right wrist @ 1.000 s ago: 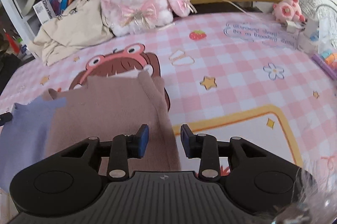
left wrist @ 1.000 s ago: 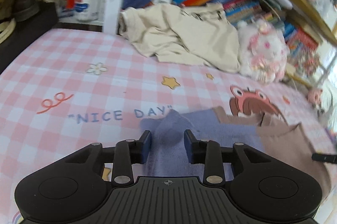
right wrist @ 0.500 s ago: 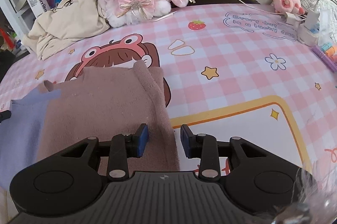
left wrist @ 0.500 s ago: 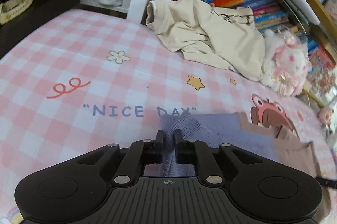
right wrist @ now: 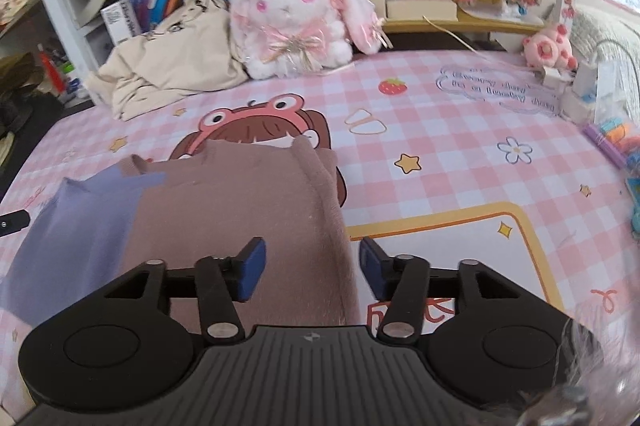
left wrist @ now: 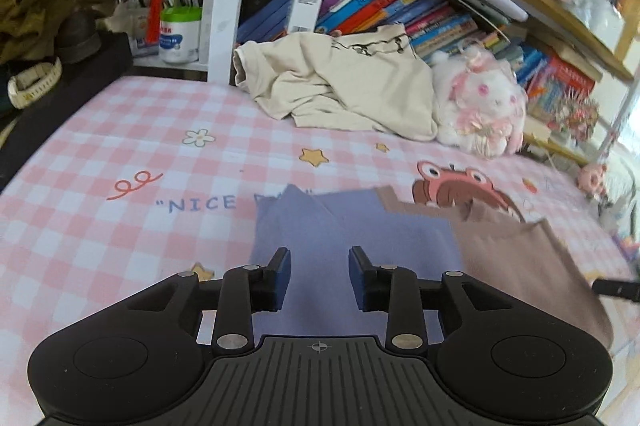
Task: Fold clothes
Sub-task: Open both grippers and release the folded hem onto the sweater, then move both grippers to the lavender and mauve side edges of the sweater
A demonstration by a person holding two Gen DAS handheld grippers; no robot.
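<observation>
A two-tone garment (right wrist: 224, 210), lilac on one side and dusty brown on the other, is found lying flat on the pink checked bed sheet (right wrist: 460, 162), already doubled over. The left tool (left wrist: 319, 266) is held above the lilac part, its jaws having just been opening, with nothing pinched. The right tool (right wrist: 312, 262) is set over the brown edge, its jaws likewise having just been opening to a moderate gap, the cloth lying beneath and not gripped. The knit is judged light, soft and limp, liable to sag and slide on itself; corners or the folded edge are advised as holds. A cream garment (left wrist: 340, 82) is noted unfolded near the shelf.
</observation>
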